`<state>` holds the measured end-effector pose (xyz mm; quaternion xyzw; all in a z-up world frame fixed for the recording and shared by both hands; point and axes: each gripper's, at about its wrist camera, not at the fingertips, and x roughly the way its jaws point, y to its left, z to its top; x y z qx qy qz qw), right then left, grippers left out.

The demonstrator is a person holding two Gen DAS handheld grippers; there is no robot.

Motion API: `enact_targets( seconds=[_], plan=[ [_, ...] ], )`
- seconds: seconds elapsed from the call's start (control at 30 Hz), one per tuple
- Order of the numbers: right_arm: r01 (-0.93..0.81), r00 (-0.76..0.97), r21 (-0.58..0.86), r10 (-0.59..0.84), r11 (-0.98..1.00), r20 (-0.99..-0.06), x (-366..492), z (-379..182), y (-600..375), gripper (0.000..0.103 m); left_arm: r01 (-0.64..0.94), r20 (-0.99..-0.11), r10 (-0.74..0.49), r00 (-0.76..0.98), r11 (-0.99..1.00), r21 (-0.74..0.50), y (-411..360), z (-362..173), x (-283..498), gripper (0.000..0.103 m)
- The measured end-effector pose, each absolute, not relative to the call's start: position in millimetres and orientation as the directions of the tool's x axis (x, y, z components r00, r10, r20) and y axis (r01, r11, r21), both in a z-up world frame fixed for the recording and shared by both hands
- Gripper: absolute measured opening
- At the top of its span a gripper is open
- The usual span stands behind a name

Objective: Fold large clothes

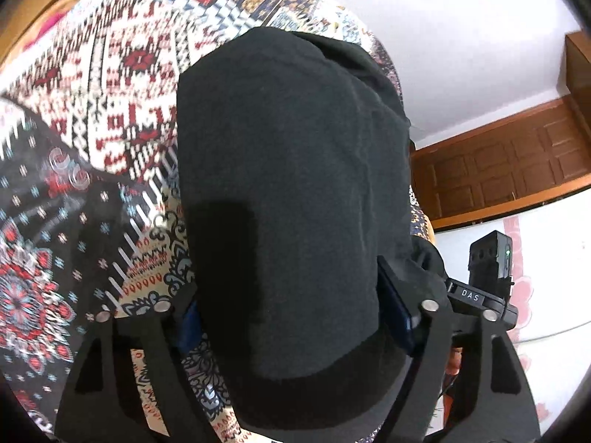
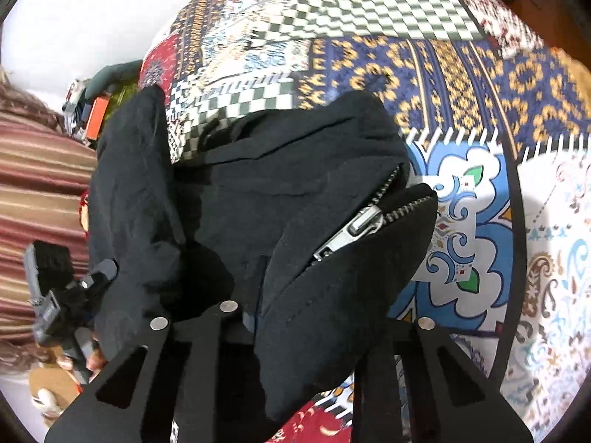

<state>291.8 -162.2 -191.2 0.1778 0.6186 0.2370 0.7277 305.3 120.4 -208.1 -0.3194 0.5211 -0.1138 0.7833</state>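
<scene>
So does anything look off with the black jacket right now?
Yes: the black jacket is bunched rather than flat on the patterned bedspread, and its zipper gapes half open, teeth splayed. The right tool pinches a fold beside it.

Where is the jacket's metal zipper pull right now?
In the right wrist view, the zipper pull sits right of centre on the black jacket, just ahead of the right hand-held gripper, with the blue-and-white patterned bedspread beside it.
</scene>
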Motion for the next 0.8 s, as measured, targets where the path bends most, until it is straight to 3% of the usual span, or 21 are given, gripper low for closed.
enact_targets(
  seconds=[0.47, 0.8],
  plan=[
    [-0.309, 0.283, 0.551, 0.628, 0.775, -0.724, 322, -86, -67, 0.019, 0.021, -0.634, -0.401, 0.662, 0.855, -0.518, 192, -61, 315, 0.073],
    [-0.344, 0.292, 0.57, 0.662, 0.746, -0.69, 372, -81, 15, 0.019, -0.029, -0.619, -0.395, 0.679, 0.827, -0.561, 297, -48, 375, 0.073]
  ],
)
